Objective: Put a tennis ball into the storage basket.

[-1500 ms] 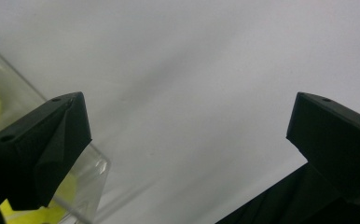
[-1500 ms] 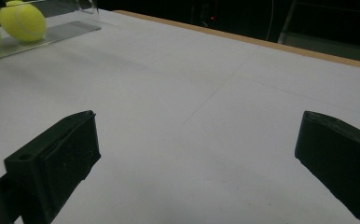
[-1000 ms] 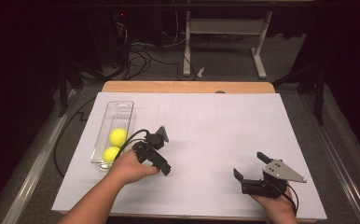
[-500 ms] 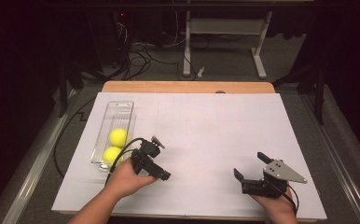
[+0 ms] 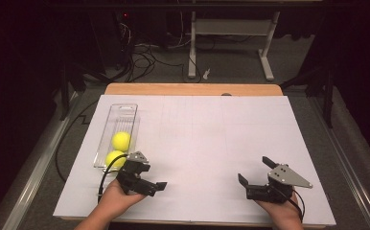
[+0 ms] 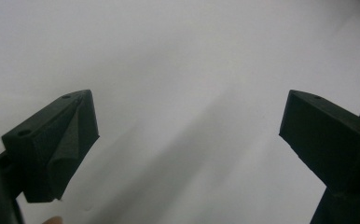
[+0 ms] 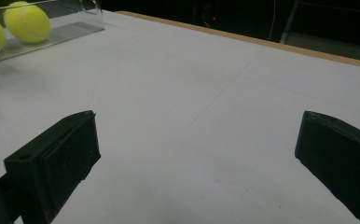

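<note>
Both balls [image 5: 119,149] lay in the clear tray [image 5: 124,111] at the table's left, and the left gripper [image 5: 150,183] and right gripper [image 5: 256,176] rested near the front edge, jaws wide apart and empty, seemingly parked.

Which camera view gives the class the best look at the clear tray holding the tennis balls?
The high view: it shows the whole clear tray from above at the table's left, with both tennis balls in its near end. The right gripper view catches just a corner of the tray with the balls, at its top left. The left gripper view faces white table surface.
</note>
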`<state>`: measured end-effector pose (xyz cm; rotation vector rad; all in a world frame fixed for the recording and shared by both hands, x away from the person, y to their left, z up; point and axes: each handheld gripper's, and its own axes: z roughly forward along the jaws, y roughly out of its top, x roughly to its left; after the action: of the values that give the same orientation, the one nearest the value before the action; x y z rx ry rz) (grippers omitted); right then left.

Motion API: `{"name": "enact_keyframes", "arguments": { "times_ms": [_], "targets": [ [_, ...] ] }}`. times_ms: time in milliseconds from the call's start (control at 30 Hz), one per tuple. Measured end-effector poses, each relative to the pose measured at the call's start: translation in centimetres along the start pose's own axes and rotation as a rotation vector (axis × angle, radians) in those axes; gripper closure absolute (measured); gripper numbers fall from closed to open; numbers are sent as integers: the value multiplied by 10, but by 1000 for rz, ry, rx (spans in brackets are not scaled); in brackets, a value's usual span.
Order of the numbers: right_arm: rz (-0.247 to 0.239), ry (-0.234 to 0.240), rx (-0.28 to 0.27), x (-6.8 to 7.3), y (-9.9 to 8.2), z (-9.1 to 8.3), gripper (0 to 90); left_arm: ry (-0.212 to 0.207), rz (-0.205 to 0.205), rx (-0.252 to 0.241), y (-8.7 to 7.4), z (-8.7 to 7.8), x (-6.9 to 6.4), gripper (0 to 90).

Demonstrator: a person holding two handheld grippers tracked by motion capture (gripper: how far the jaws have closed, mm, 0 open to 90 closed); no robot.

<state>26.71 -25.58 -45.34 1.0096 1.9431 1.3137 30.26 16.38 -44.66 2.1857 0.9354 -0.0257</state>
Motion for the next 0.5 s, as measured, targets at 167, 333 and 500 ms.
{"name": "enact_keyframes", "arguments": {
  "times_ms": [167, 333, 500],
  "targets": [
    [1, 5, 1, 3, 0, 1, 5, -26, 31, -47, -3, 3, -2, 72],
    [-1, 4, 6, 3, 0, 3, 5, -9, 62, -76, -6, 10, -6, 85],
    [0, -2, 9, 2, 0, 4, 5, -12, 85, -108, -6, 11, -9, 65]
  ]
}}
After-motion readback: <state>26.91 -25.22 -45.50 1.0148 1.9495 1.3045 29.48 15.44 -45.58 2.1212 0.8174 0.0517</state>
